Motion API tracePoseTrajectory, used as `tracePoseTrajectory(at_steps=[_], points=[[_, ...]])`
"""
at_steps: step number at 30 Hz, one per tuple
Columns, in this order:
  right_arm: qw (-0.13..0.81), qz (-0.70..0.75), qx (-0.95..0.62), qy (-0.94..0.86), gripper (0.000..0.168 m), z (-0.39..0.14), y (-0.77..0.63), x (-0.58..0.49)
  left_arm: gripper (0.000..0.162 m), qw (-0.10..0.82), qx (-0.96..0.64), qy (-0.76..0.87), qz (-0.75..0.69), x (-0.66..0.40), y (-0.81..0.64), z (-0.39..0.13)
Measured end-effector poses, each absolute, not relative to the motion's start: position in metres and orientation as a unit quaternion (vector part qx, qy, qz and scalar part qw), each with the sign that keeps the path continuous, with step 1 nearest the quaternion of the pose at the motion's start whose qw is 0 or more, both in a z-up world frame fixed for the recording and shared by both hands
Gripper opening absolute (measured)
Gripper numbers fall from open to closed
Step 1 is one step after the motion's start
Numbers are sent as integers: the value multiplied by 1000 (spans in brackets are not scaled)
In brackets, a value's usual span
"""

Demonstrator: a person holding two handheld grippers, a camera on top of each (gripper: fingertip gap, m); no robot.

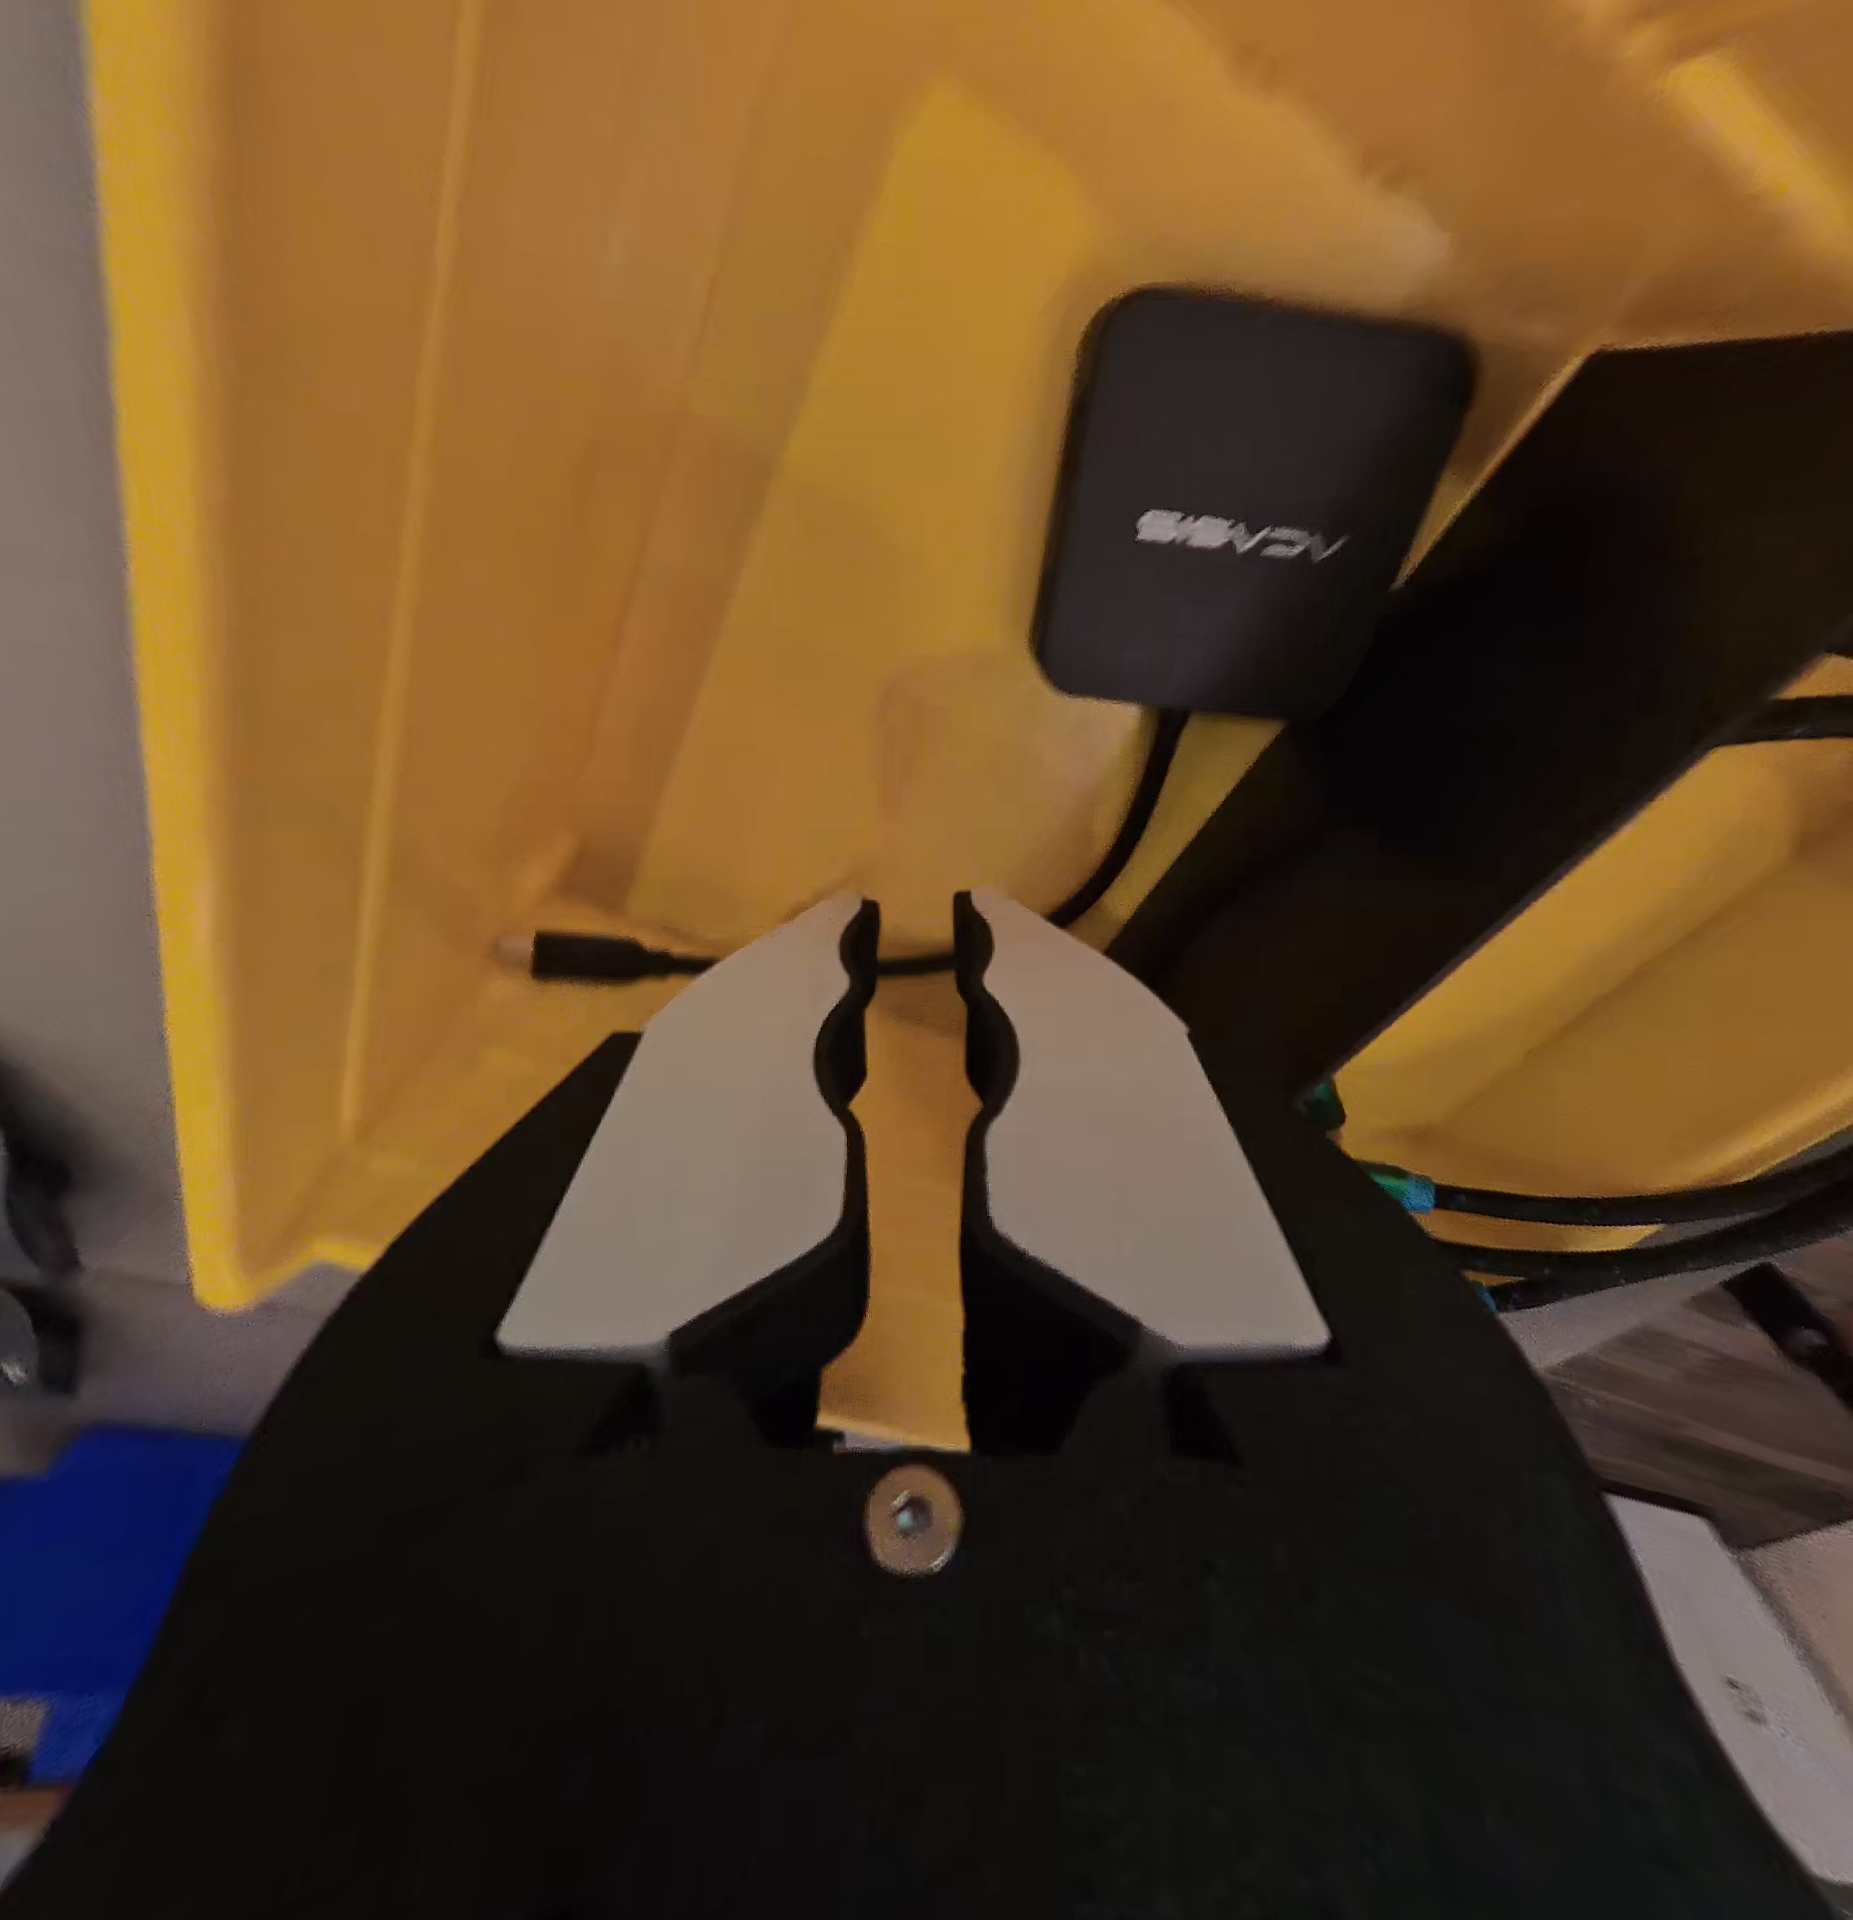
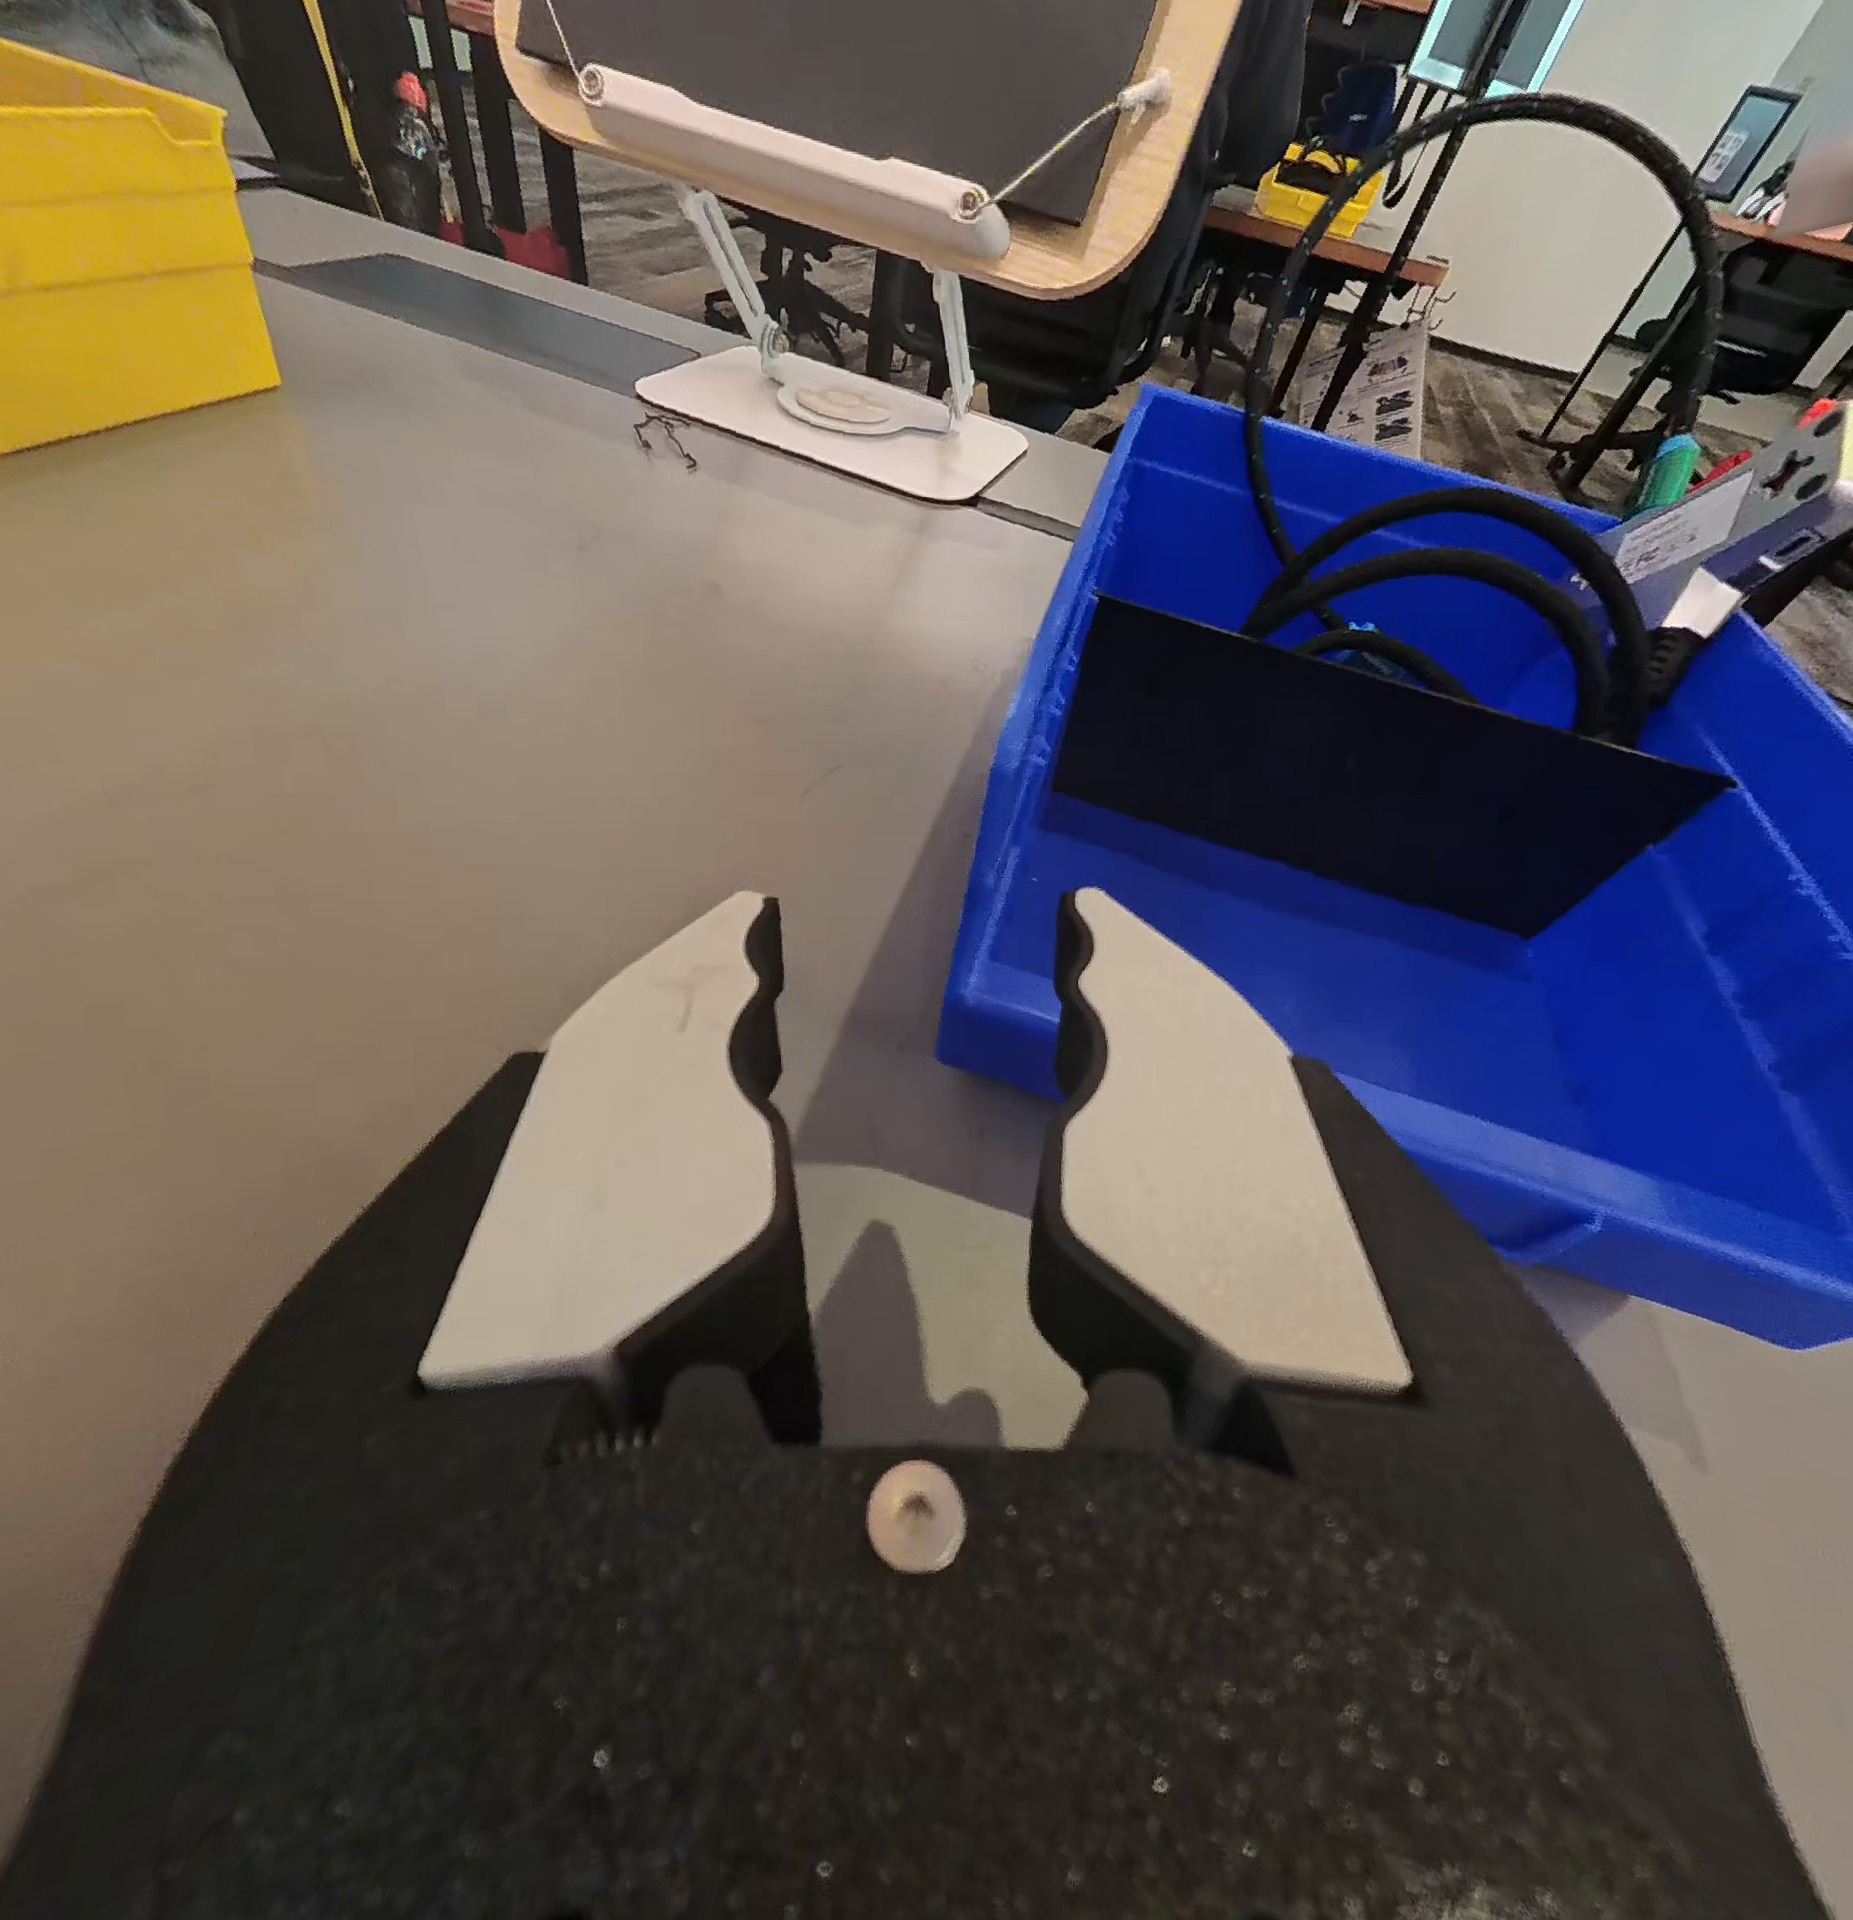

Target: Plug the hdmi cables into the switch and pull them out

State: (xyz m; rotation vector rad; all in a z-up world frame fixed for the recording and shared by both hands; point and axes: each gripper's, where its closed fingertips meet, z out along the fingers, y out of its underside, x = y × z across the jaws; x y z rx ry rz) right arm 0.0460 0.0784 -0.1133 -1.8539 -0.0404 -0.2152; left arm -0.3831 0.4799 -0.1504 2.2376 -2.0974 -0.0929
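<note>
In the left wrist view I look down into a yellow bin (image 1: 693, 416). A black rounded box (image 1: 1244, 499) lies in it, and its thin cable (image 1: 1130, 831) runs to a small plug (image 1: 579, 951). My left gripper (image 1: 917, 914) hovers over that cable with only a narrow gap between its jaws and holds nothing. Black cables with green-blue ends (image 1: 1628, 1205) lie beyond a black divider (image 1: 1524, 727). My right gripper (image 2: 917, 914) is open and empty over the grey table (image 2: 382, 727), beside a blue bin (image 2: 1524, 1143). That bin holds coiled black cables (image 2: 1473, 582) and a grey switch box (image 2: 1732, 509) on its far rim.
A black divider (image 2: 1369, 790) splits the blue bin. The yellow bin (image 2: 91, 260) stands at the far left of the table. A white stand holding a panel (image 2: 828, 405) is at the table's back edge, with a small wire clip (image 2: 662, 431) in front of it.
</note>
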Motion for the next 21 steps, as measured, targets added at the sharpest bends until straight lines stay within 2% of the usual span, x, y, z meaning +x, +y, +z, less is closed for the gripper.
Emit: tracePoseTrajectory(at_steps=[1,4,7,9,12,16,19,21], points=[[595,-94,-798,-19,50,-113,78,45,14,37,737,-674,-45,-388,484,-151],[597,-91,-797,-23,50,-111,78,44,17,22,716,-690,-104,-398,495,-158],[598,-87,-797,-25,50,-111,76,43,33,22,663,-729,-170,-406,497,-164],[597,-85,-798,-25,50,-111,74,44,33,18,651,-741,-166,-403,493,-165],[598,-83,-797,-24,50,-109,69,45,33,15,684,-720,-111,-390,484,-166],[601,-76,-796,-18,50,-107,65,47,35,20,732,-679,48,-353,457,-164],[604,-65,-794,-15,50,-106,65,46,61,37,738,-659,140,-327,437,-162],[604,-60,-795,-16,50,-107,66,44,68,44,740,-649,168,-313,431,-163]])
